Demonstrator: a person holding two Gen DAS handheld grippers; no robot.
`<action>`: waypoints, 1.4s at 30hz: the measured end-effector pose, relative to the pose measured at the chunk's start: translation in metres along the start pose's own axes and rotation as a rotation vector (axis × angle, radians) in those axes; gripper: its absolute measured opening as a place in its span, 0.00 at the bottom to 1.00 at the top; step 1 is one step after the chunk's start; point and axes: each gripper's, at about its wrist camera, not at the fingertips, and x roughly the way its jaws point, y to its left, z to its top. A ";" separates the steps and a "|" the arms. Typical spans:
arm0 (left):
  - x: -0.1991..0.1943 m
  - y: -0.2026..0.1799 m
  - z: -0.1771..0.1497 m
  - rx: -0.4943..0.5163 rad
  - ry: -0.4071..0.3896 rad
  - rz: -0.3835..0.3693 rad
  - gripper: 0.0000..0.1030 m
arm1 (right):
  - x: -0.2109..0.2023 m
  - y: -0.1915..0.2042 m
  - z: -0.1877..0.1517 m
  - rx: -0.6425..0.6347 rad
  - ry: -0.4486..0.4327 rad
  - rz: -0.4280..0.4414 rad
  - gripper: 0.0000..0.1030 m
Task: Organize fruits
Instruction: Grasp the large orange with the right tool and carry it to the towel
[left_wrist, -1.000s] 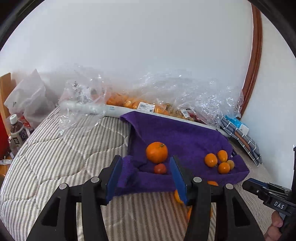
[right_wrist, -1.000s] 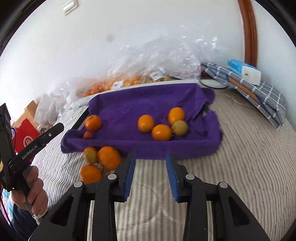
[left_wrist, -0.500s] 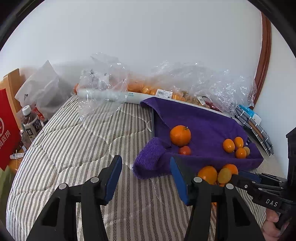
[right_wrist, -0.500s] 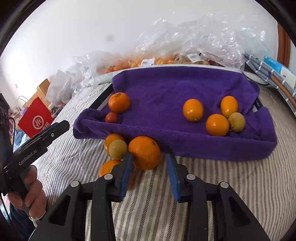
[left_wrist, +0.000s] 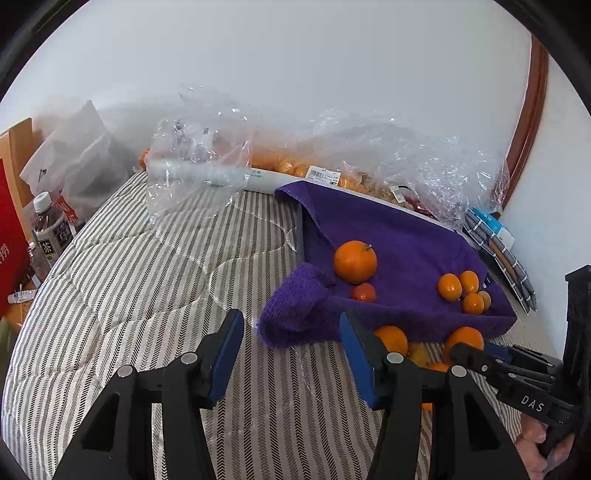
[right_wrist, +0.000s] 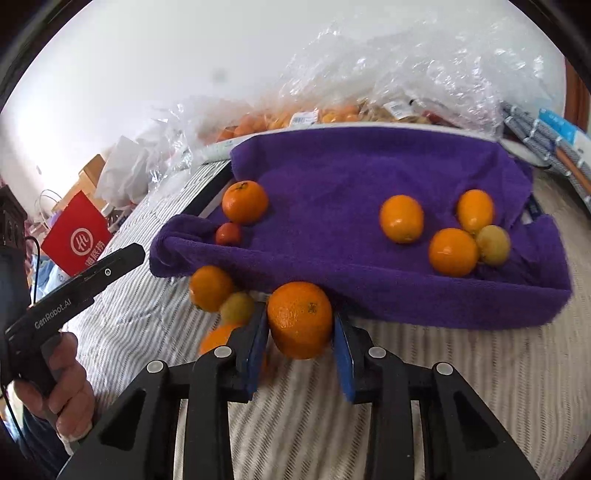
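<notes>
A purple towel (right_wrist: 362, 177) lies over a tray on the striped bed and holds several oranges, among them a large one (right_wrist: 244, 201) with a small red fruit (right_wrist: 228, 234) at its left end and a cluster (right_wrist: 452, 251) at its right. My right gripper (right_wrist: 300, 332) has a large orange (right_wrist: 300, 319) between its blue pads, just in front of the towel; the jaws stand close at its sides. Three more fruits (right_wrist: 210, 288) lie on the bed to its left. My left gripper (left_wrist: 291, 354) is open and empty, left of the towel (left_wrist: 388, 240).
Crumpled clear plastic bags with more oranges (left_wrist: 295, 166) line the wall behind the towel. A water bottle (left_wrist: 50, 229) and a red bag (right_wrist: 75, 236) stand at the bed's left side. Folded checked cloth and a box (left_wrist: 495, 240) lie at the right.
My right gripper has moved forward and left, so the large orange now sits between its pads. My left gripper has pulled back and left, away from the towel.
</notes>
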 end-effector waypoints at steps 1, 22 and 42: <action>0.000 -0.002 -0.001 0.009 0.005 -0.010 0.50 | -0.006 -0.003 -0.003 -0.006 -0.013 -0.021 0.33; 0.044 -0.059 -0.009 0.145 0.190 -0.029 0.31 | -0.054 -0.065 -0.035 0.029 -0.085 -0.215 0.33; 0.047 -0.056 -0.010 0.147 0.208 -0.033 0.30 | -0.047 -0.072 -0.032 0.084 -0.056 -0.302 0.33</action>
